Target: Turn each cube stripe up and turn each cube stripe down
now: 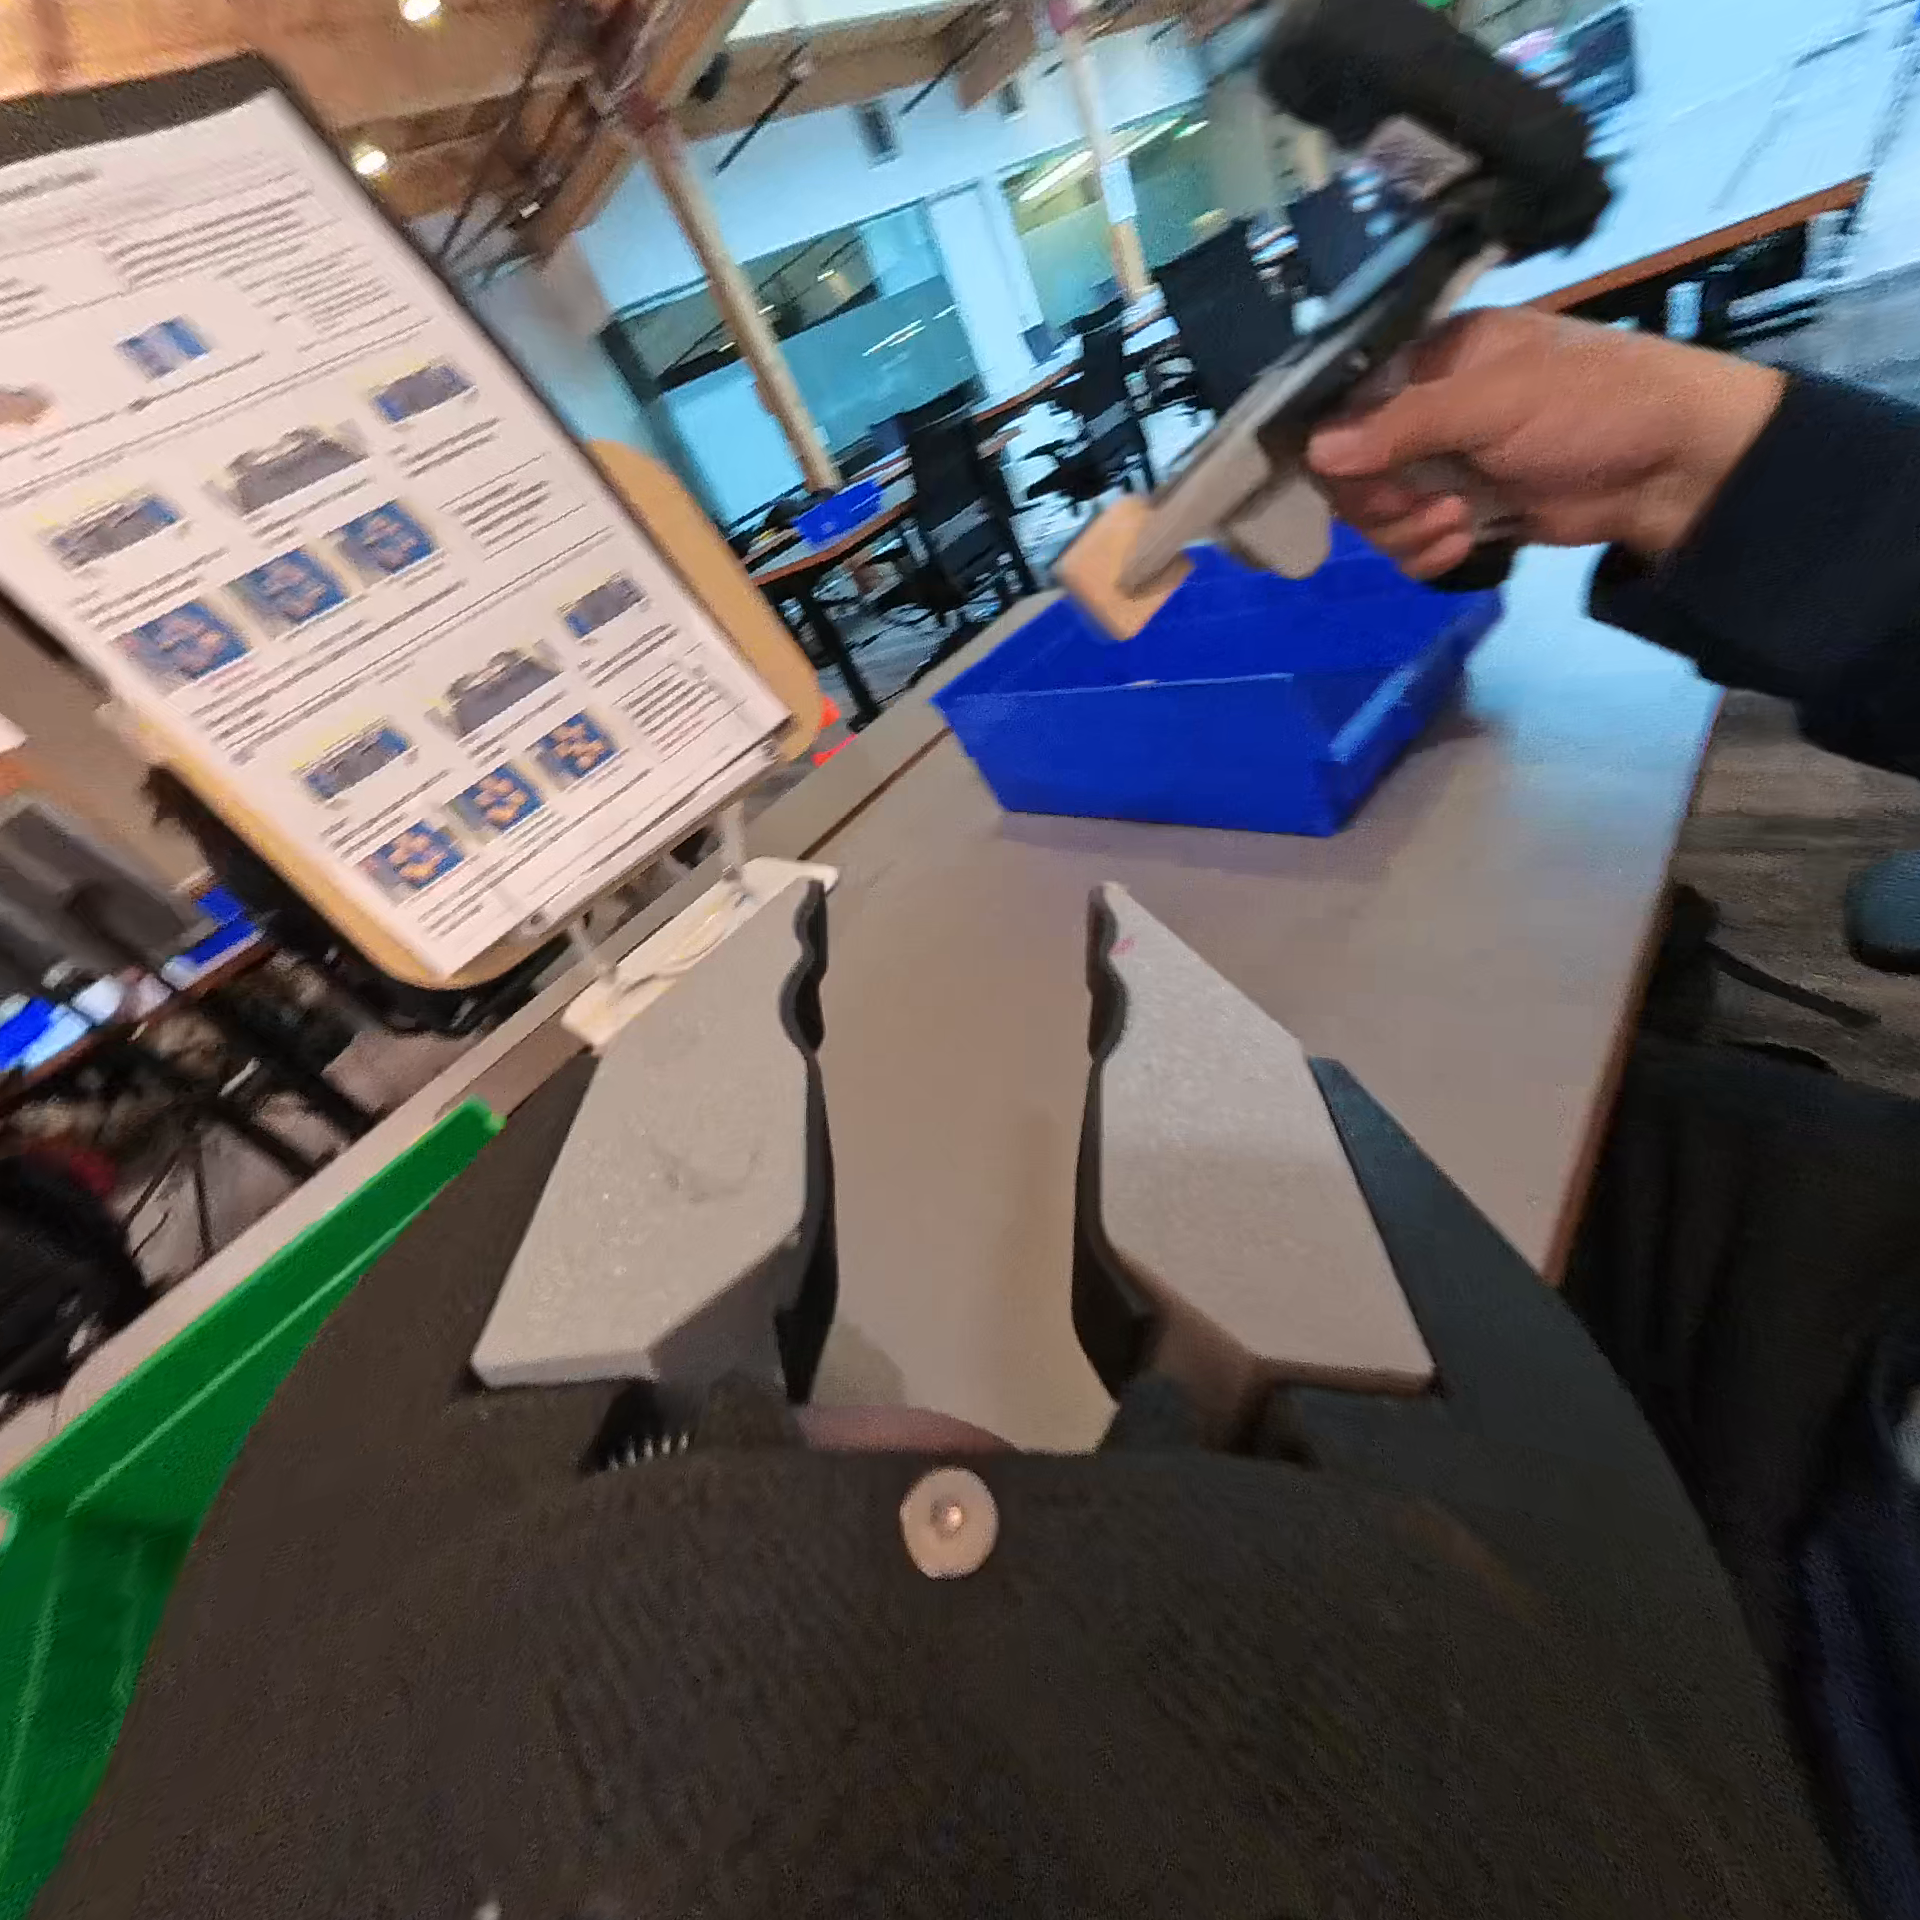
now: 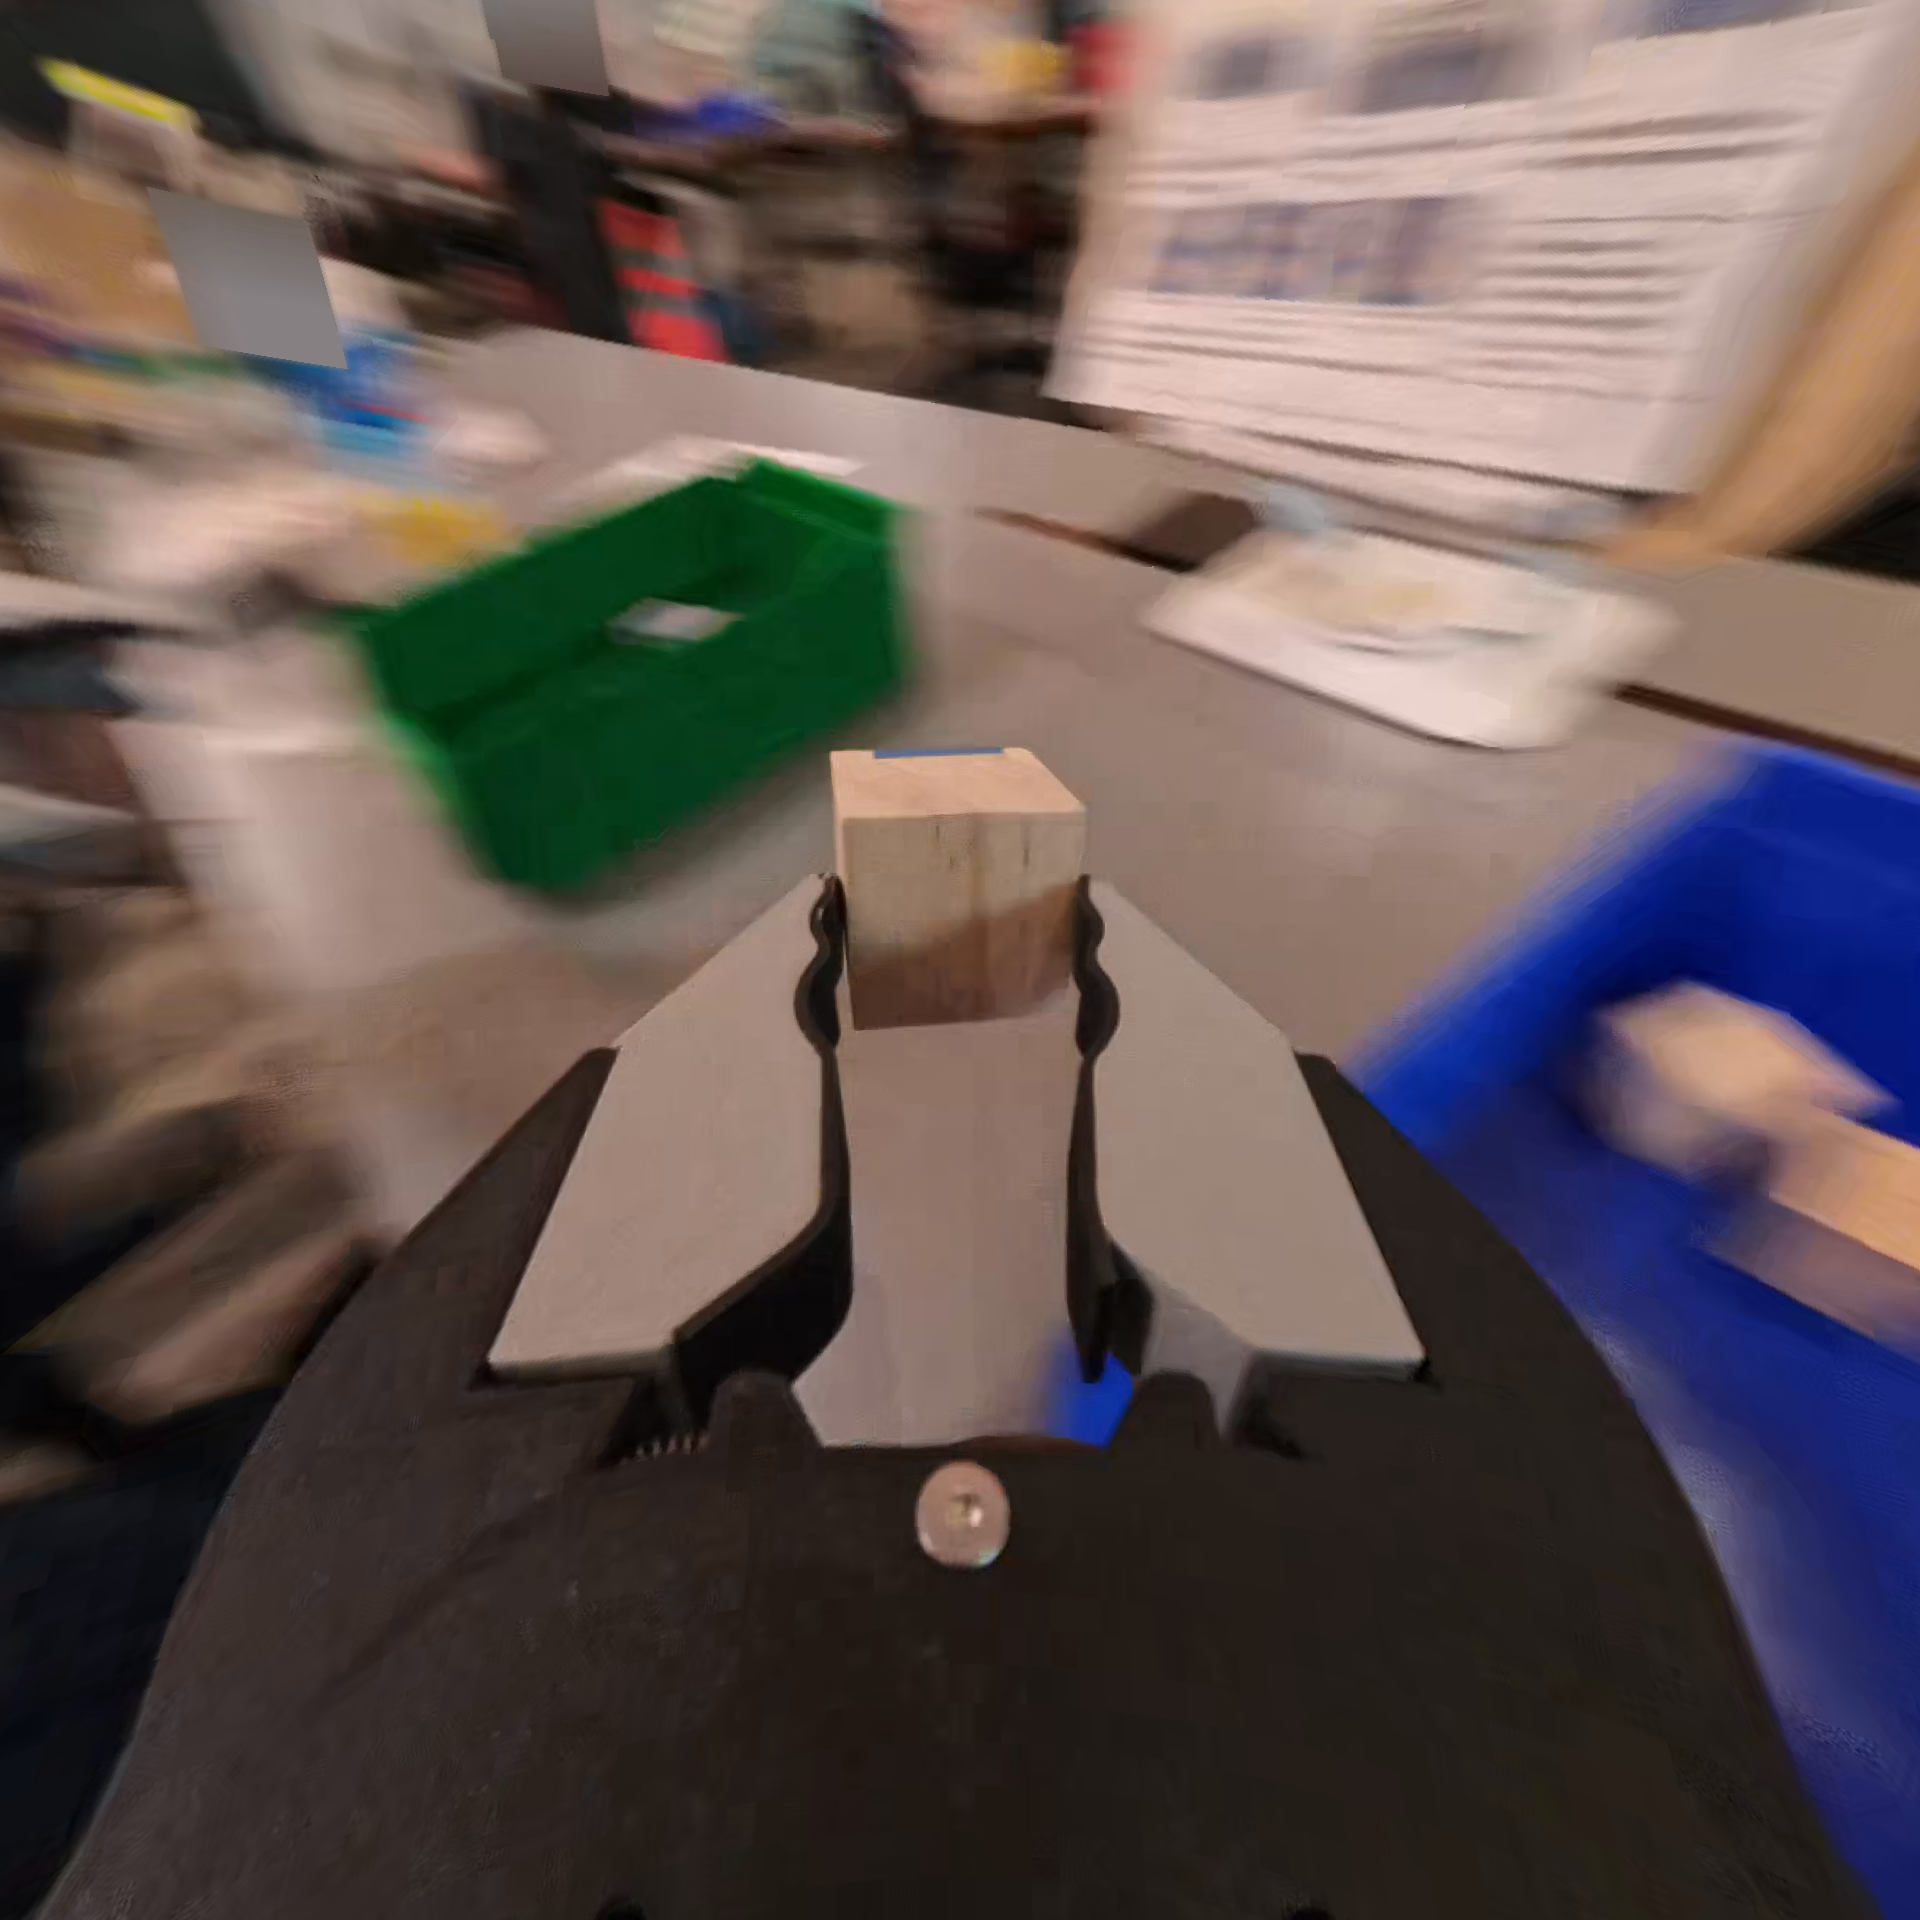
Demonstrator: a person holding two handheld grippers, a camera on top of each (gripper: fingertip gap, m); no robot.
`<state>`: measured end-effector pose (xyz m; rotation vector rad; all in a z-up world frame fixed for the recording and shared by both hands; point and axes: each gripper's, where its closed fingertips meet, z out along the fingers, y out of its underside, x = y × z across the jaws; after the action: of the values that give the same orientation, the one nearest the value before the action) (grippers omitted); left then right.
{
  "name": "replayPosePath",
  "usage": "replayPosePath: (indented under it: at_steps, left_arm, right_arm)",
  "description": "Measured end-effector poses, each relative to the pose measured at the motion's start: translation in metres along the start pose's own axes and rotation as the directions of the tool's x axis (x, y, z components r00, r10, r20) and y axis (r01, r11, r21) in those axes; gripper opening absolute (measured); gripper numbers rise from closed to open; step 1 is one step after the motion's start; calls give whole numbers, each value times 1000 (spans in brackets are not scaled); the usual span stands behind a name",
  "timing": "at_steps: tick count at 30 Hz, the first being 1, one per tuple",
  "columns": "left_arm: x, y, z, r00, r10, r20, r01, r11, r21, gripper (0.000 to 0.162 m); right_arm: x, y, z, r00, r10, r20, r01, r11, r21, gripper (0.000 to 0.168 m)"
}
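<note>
The wooden cube sits clamped between the tips of the right gripper, lifted clear of the table, so for the next move the cube is straight ahead along that gripper's own fingers, w/ a thin blue stripe just showing at the top far edge, i.e. on the face pointing away from the camera, not plainly up or down. A cube has no real long axis; what matters is which way that striped face ends up. The left wrist view shows the same cube held over the near rim of the blue bin, off to the right and well apart from the left gripper, which is spread wide w/ nothing between its fingers, low over bare table. So the right hand is the one on the job; the left is prob. too far to help w/o a reach across. At least one more wooden block lies in the blue bin, very blurred, stripe can't be told. The green bin stands further back left across the table in the right wrist view, and its edge is just beside the left gripper. An instruction sheet on a stand rises behind, near the left gripper's tips. Nothing blocks the path btwn cube and either bin; the bin rims are the only things I'd judge it could catch on.
</note>
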<state>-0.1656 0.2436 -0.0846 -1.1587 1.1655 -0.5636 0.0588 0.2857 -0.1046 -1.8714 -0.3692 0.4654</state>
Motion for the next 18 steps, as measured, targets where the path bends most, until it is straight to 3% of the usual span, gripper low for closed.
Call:
replayPosePath:
  at_steps: [2,4,11,18]
  left_arm:
    - [-18,3,-3,996,-59,68,60,998,-12,46]
    - [-28,5,-5,988,-117,97,118,993,-7,43]
    - [-46,26,-5,974,-164,158,177,982,-66,41]
    - [-49,38,-4,976,-142,165,162,980,-113,41]
  right_arm:
    - [82,22,-26,943,-43,-330,8,994,-107,42]
    - [135,49,-49,863,-48,-503,-66,976,-206,42]
    - [203,111,-62,731,-165,-662,-195,879,-435,42]
    - [242,117,-46,681,-105,-725,-320,847,-424,42]
